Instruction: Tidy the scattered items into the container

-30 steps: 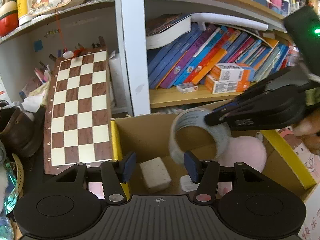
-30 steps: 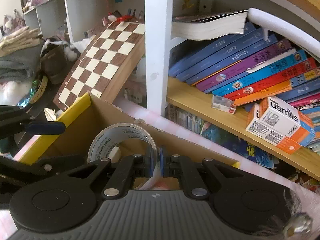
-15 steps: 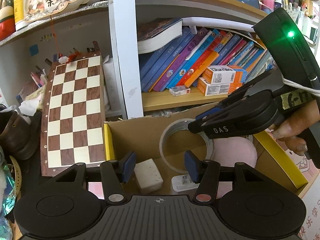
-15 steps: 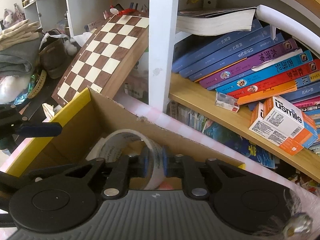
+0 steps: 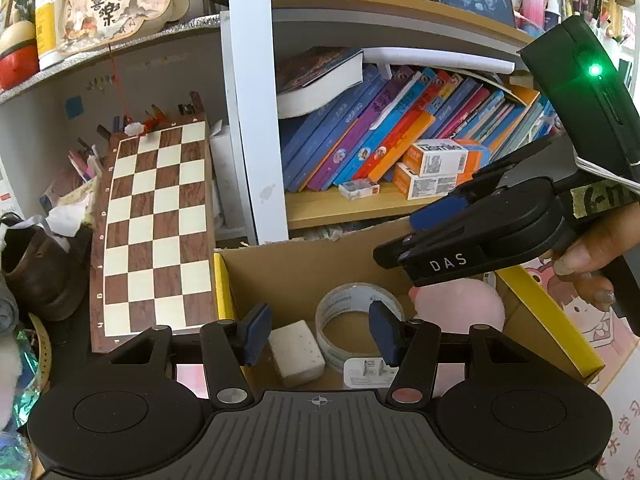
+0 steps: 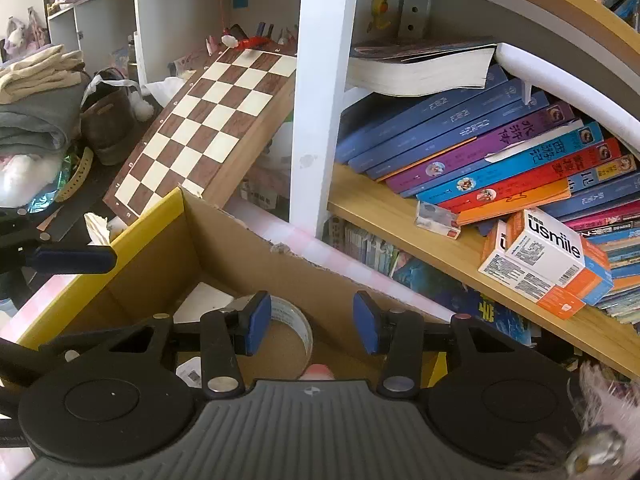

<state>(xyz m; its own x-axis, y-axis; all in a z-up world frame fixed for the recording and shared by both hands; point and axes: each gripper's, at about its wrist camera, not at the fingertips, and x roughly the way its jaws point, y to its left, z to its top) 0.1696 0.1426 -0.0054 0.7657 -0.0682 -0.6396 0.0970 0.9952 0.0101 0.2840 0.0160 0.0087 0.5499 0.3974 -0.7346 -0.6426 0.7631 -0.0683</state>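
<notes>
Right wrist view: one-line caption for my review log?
Open right hand-held gripper above the tape roll lying in the cardboard box.

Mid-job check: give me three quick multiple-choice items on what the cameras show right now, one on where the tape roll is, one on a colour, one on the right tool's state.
1. Where is the tape roll?
A. On the bookshelf
B. Lying in the cardboard box
C. On the chessboard

2. What colour is the soft toy in the box?
A. Pink
B. Green
C. Black

3. The right tool is:
A. Shut on the tape roll
B. Open, holding nothing
C. Out of view

Answers: 1 B, the roll lies flat on the box floor beside the white block. 2 A, it shows pale pink. 3 B, its pads stand apart above the roll.
</notes>
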